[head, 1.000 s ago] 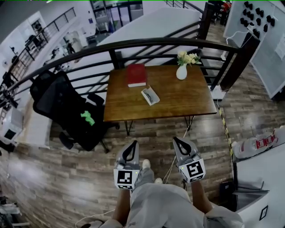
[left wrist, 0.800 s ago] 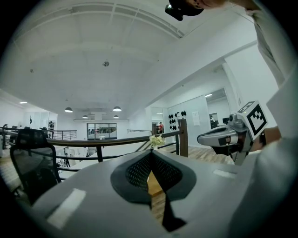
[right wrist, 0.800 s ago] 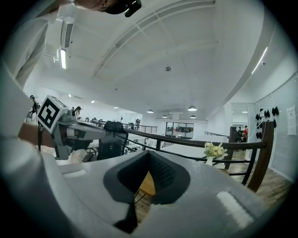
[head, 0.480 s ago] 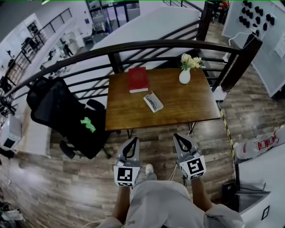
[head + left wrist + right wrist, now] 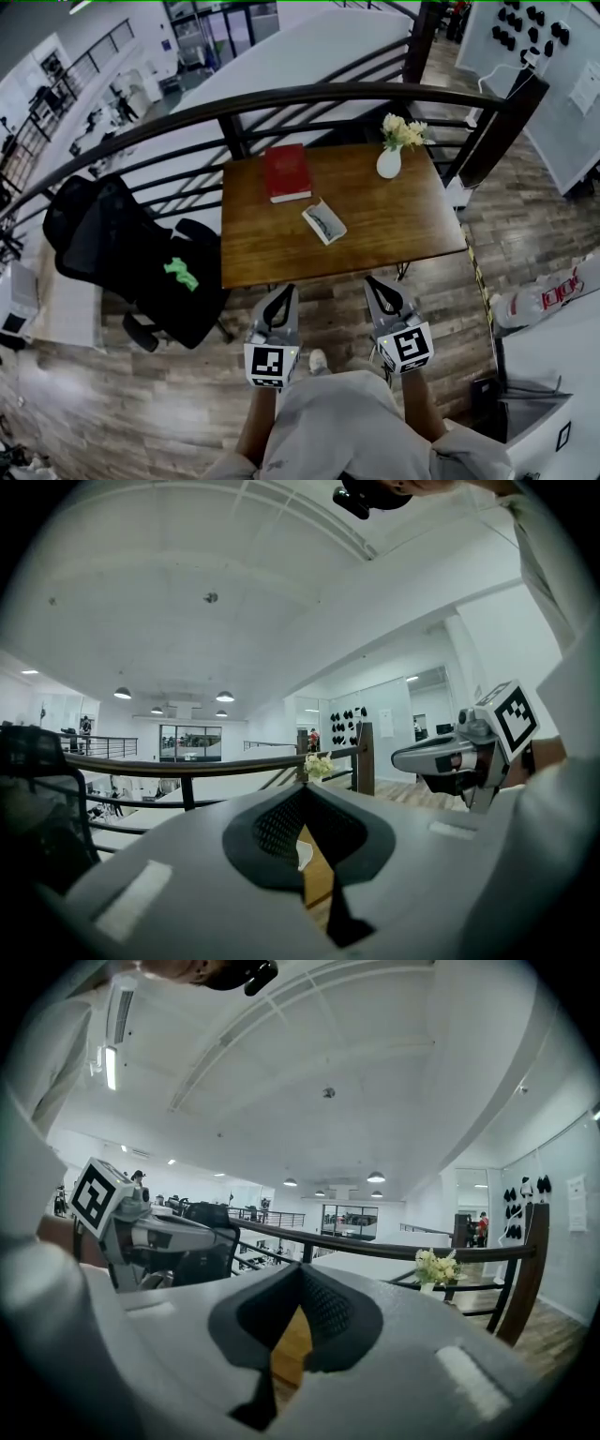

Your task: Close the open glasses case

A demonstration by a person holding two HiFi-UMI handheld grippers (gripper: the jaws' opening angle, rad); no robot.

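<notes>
The open glasses case (image 5: 323, 223) lies on the wooden table (image 5: 403, 225), a little in front of its middle, pale inside with dark glasses in it. Both grippers hang short of the table's near edge, over the floor. My left gripper (image 5: 285, 293) is shut and holds nothing; in the left gripper view its jaws (image 5: 305, 788) meet at the tips. My right gripper (image 5: 373, 284) is likewise shut and empty, with tips touching (image 5: 300, 1267). The case is well ahead of both, untouched.
A red book (image 5: 286, 172) lies at the table's back left and a white vase of flowers (image 5: 389, 159) at its back right. A black office chair (image 5: 141, 253) stands left of the table. A dark railing (image 5: 309, 94) curves behind it, above a drop.
The table and case have come closer to both grippers as the person walked forward. Both grippers stay shut side by side.
</notes>
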